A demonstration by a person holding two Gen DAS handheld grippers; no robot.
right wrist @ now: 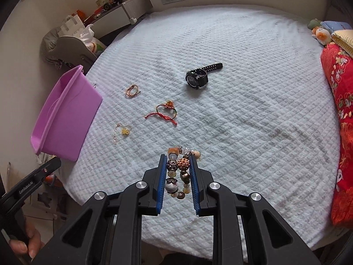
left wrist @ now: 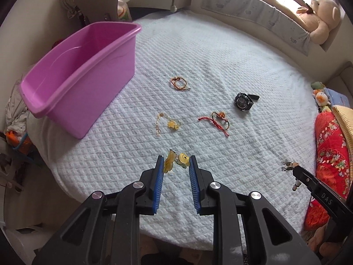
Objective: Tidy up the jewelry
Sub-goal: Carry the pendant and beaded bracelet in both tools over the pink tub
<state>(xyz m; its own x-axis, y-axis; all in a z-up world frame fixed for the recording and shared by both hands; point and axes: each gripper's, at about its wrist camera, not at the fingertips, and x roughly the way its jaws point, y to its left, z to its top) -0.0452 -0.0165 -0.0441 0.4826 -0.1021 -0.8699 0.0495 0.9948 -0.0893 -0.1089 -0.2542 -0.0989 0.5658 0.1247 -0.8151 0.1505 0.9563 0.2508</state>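
My left gripper [left wrist: 175, 160] is closed partway around a yellow charm piece [left wrist: 176, 161] that sits between its blue pads, low over the white bed cover. My right gripper [right wrist: 177, 160] is shut on a beaded bracelet [right wrist: 178, 172], held above the cover; it also shows in the left wrist view [left wrist: 291, 167]. The empty purple bin [left wrist: 83, 75] stands at the left. On the cover lie an orange cord bracelet [left wrist: 179, 83], a gold chain with a yellow pendant [left wrist: 167, 123], a red string bracelet [left wrist: 217, 121] and a black watch [left wrist: 243, 101].
A red floral pillow [left wrist: 331, 159] and small plush toys [left wrist: 321, 97] lie at the right edge. A teddy bear [left wrist: 317, 17] sits on the window ledge. A chair [left wrist: 97, 2] and drawers stand beyond the bed's far left.
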